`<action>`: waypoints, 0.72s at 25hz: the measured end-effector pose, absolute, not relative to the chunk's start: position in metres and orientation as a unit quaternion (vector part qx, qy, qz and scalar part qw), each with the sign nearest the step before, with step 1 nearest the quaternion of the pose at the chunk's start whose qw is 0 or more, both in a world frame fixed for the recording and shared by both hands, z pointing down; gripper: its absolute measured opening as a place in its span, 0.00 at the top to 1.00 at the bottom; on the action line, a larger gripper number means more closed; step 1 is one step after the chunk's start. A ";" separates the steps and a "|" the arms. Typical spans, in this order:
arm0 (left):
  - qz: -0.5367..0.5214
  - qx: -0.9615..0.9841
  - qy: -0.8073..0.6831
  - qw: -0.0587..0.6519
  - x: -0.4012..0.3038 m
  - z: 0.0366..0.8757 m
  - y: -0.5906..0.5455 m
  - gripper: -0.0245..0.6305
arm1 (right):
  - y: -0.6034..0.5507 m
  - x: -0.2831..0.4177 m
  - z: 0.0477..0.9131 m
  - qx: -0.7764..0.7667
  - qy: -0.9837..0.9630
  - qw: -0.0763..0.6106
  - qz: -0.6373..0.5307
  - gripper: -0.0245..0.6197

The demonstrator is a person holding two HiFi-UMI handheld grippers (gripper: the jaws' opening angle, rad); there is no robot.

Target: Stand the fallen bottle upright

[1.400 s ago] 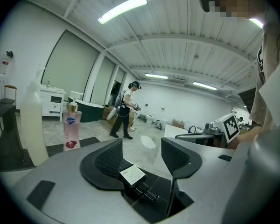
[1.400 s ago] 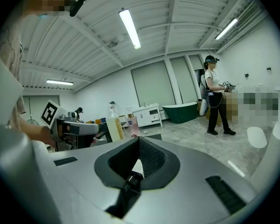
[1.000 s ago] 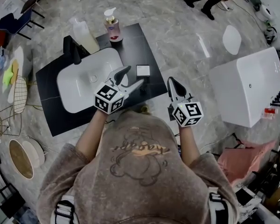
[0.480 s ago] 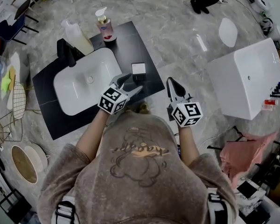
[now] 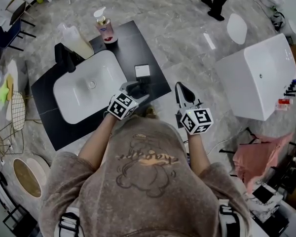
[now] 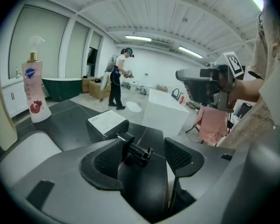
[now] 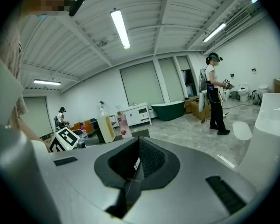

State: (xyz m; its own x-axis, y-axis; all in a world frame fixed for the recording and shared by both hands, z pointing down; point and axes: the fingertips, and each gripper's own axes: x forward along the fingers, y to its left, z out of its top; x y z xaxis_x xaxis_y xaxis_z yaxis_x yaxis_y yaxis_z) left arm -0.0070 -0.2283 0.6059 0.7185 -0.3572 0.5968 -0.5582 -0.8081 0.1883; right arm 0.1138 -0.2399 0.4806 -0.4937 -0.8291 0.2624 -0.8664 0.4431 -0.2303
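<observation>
A small black pump bottle (image 6: 139,171) lies on its side on the black counter (image 5: 133,43), its nozzle (image 6: 136,150) pointing away from me. My left gripper (image 5: 138,90) reaches over the counter's near right part. It is open, with one jaw on each side of the bottle (image 5: 141,89). In the left gripper view a thin light gap shows between the bottle and the right finger (image 6: 183,156). My right gripper (image 5: 183,94) hangs in the air just right of the counter, over the floor, shut and holding nothing (image 7: 130,171).
A white basin (image 5: 84,88) with a black faucet (image 5: 64,59) fills the counter's left. A pink soap dispenser (image 5: 104,27) and a cream bottle (image 5: 78,39) stand at the back. A small white-topped box (image 5: 142,71) sits just beyond the bottle. A large white fixture (image 5: 256,78) stands at right.
My left gripper has moved forward and lower onto the fallen bottle, and its jaws have narrowed around it. The right gripper has stayed where it was.
</observation>
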 end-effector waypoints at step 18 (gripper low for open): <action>0.339 0.894 -0.231 0.183 -0.004 0.650 -0.212 0.55 | -0.239 0.121 0.483 0.508 -0.842 0.058 0.171 0.96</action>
State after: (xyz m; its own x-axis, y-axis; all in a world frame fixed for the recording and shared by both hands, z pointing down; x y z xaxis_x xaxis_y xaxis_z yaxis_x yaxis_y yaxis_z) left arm -0.0036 -0.2120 0.6501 0.6636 -0.2898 0.6897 -0.5374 -0.8260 0.1701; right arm 0.1214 -0.2391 0.4833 -0.4772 -0.8356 0.2722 -0.8755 0.4254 -0.2290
